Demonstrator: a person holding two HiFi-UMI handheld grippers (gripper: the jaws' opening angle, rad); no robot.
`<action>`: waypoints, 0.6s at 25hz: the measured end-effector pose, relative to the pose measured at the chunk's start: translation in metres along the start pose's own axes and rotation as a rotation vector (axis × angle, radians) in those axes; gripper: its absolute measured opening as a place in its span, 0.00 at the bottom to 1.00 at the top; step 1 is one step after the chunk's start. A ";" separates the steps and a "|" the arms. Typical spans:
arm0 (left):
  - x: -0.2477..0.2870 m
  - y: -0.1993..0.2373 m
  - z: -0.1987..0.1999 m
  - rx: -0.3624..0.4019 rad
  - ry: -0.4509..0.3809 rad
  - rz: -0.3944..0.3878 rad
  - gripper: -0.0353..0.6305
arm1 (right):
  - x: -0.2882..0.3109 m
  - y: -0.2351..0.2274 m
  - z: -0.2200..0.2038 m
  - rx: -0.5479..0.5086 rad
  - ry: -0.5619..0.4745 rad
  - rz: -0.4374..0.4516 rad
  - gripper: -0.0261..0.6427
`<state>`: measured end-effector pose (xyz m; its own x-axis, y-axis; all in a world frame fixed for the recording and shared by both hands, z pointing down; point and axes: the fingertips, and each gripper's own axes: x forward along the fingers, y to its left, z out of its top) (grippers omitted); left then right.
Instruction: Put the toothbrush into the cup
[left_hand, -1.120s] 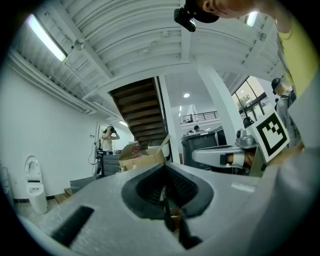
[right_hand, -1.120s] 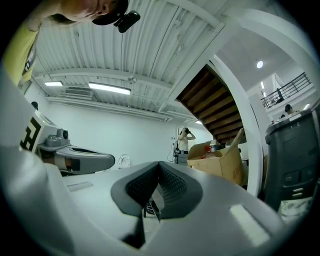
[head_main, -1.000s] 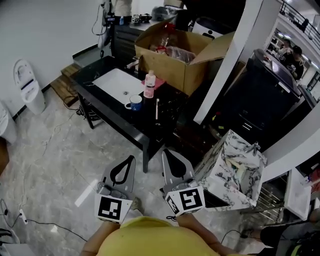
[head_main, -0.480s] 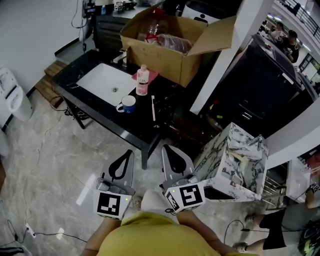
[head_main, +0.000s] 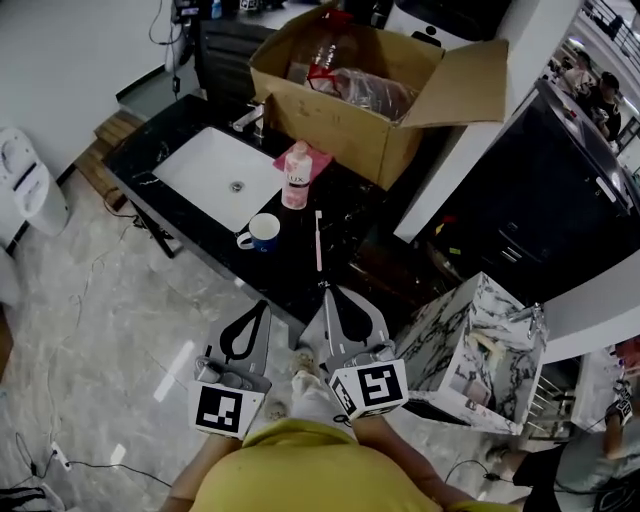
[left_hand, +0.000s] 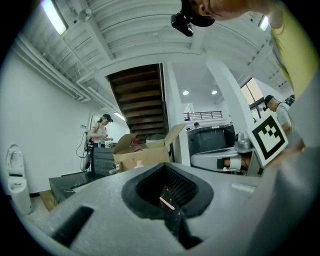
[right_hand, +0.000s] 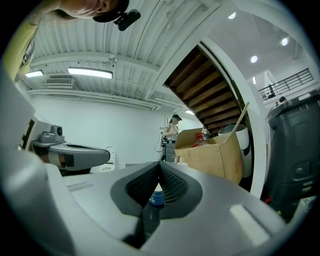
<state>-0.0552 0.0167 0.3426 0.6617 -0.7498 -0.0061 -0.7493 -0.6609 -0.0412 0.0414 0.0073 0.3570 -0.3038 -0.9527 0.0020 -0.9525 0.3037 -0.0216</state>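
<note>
On black tabletop (head_main: 300, 270) beside white sink (head_main: 215, 175), spotted toothbrush (head_main: 318, 240) lying flat, just right of blue cup (head_main: 263, 232) and not touching it. Noted pink bottle (head_main: 297, 177) behind both, near open cardboard box (head_main: 390, 140). Held left gripper (head_main: 262, 308) and right gripper (head_main: 330, 290) level near tabletop's front edge, jaws of each pressed together, gripping nothing.
</note>
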 end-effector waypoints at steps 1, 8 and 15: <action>0.012 0.006 0.001 0.003 -0.001 0.004 0.06 | 0.013 -0.007 0.000 -0.002 0.004 0.008 0.06; 0.093 0.040 -0.007 0.006 -0.012 0.036 0.06 | 0.094 -0.052 -0.011 -0.030 0.034 0.067 0.06; 0.144 0.055 -0.023 0.005 0.004 0.088 0.06 | 0.140 -0.085 -0.042 -0.040 0.096 0.132 0.06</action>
<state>-0.0021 -0.1286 0.3624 0.5935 -0.8048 -0.0061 -0.8041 -0.5927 -0.0456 0.0792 -0.1521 0.4007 -0.4250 -0.8999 0.0977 -0.9037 0.4280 0.0114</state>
